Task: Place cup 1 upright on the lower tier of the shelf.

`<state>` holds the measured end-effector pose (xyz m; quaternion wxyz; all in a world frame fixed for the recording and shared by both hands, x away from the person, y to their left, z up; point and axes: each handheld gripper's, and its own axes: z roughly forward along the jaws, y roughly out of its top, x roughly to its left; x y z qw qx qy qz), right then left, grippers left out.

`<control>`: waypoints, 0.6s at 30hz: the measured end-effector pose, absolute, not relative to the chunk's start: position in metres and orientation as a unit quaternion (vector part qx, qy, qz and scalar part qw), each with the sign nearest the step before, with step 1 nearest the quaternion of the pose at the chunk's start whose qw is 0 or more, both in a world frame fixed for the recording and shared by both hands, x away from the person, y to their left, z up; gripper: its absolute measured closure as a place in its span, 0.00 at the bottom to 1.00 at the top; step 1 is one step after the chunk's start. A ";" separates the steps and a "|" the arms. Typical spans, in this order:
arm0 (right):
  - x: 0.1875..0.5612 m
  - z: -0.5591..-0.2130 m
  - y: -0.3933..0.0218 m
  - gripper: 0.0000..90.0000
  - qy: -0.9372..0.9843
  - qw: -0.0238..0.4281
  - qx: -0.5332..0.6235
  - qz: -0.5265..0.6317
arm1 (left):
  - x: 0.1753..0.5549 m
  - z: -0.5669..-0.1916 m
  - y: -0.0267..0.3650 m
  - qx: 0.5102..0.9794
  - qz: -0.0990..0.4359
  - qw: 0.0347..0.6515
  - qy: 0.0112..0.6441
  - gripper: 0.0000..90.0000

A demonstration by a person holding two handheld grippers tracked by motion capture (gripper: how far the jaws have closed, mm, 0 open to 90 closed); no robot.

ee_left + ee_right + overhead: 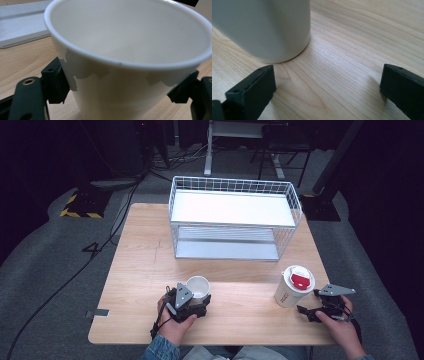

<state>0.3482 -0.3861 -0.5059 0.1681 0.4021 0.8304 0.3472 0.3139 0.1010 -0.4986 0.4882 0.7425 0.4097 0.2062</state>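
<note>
Left hand (175,320) low at the table's (135,270) near edge, left gripper (196,301) pointing forward toward the wire shelf rack (235,217), jaws clamped on the open white cup (198,286), pads pinching both sides. That cup sits in front of the rack. Right gripper (306,310) lies low, aimed leftward, jaws spread wide, just beside the lidded paper cup (292,286), not gripping it.
</note>
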 end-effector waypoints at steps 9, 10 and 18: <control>0.348 -0.506 -0.386 0.00 0.830 0.168 0.402 0.347 | 0.313 -0.496 0.102 0.744 0.202 0.490 0.408 0.24; 0.348 -0.506 -0.386 0.00 0.831 0.168 0.402 0.347 | 0.314 -0.495 0.102 0.744 0.204 0.490 0.407 0.24; 0.348 -0.506 -0.386 0.00 0.829 0.169 0.406 0.345 | 0.320 -0.481 0.101 0.742 0.200 0.494 0.406 0.24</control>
